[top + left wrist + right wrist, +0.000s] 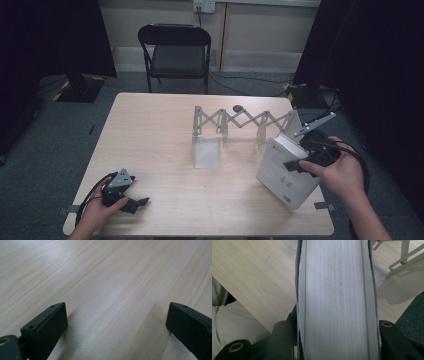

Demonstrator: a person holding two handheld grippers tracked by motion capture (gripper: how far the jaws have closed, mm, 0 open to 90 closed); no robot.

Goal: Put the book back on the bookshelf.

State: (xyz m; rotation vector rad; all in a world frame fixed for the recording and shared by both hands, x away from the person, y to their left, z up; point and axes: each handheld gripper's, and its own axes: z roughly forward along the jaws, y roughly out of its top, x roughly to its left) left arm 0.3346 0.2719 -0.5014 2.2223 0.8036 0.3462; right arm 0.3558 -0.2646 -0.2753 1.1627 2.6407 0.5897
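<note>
A thick white book stands tilted on the counter at about four o'clock, clamped by its page edge in the right hand-held gripper; the right gripper view looks straight along the page block, a black jaw pressed to each cover. Just beyond the book, toward one o'clock, an expanding scissor-frame book rack stretches across the far half of the counter, its clear dividers holding nothing yet. At seven o'clock the left hand-held gripper rests low over bare wood, its jaws spread wide apart around nothing. By the look of it, the pickup is done and the shelving is left: the book has to be carried up and slotted between the rack's dividers.
</note>
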